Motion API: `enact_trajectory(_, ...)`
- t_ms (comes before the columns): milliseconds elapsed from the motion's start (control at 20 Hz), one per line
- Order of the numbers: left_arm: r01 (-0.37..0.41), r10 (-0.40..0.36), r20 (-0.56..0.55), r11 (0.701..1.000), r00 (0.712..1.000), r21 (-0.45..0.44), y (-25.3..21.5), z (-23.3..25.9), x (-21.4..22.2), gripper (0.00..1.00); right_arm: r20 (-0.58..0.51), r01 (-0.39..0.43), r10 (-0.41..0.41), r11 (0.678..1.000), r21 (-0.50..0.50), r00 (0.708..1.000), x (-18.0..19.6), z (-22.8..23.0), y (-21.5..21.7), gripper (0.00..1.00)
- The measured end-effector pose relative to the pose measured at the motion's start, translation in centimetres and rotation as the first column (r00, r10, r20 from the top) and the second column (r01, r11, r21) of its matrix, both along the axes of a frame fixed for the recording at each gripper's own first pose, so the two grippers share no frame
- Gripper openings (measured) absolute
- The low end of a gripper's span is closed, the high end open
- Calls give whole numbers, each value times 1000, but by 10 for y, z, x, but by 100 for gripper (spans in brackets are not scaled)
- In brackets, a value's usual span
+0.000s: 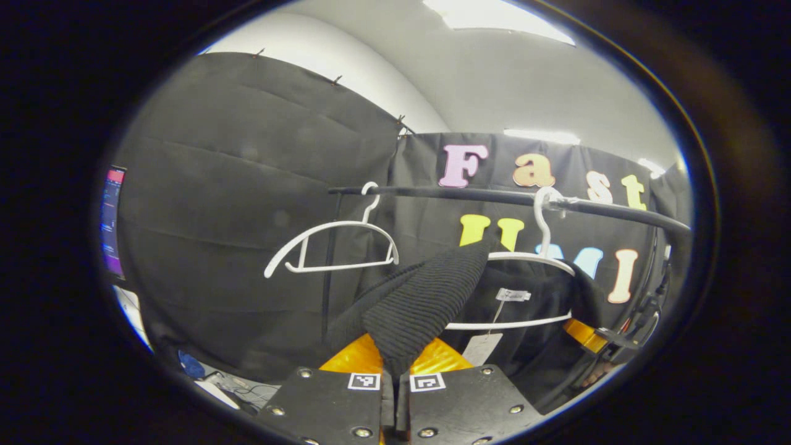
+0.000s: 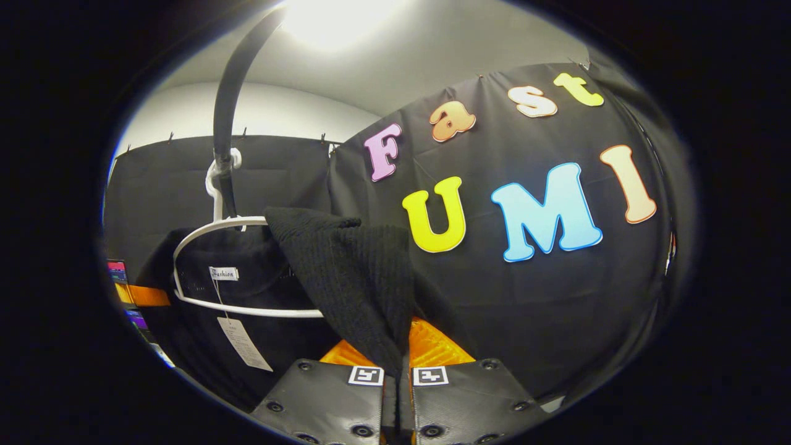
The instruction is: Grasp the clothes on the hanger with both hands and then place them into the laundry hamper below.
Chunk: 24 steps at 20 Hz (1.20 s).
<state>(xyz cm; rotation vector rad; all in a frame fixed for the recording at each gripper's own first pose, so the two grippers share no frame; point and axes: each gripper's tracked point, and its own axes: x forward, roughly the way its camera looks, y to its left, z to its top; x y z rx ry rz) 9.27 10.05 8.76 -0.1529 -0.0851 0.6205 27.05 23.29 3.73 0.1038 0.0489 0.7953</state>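
A black ribbed knit garment hangs on a white hanger from the dark rail. In the left gripper view my left gripper is shut on one shoulder of the knit, pulled off the hanger's end toward the camera. In the right gripper view my right gripper is shut on the other shoulder of the garment, lifted clear of the hanger. White tags dangle from the collar. The right gripper also peeks in at the left view's right edge.
A second, bare white hanger hangs farther left on the rail. The rail curves overhead in the right gripper view. A lit screen stands at the far left. Cables and blue items lie low on the left.
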Motion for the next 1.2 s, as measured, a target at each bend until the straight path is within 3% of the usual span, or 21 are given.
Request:
enact_trajectory(550,-48,46,14,991,999,125,32,43,-20,2,38,25,-27,999,39,999,12,21,-16,0)
enact_trajectory(1200,-55,50,51,993,997,105,65,61,-18,3,72,-141,143,990,-28,987,-1,7,-23,3)
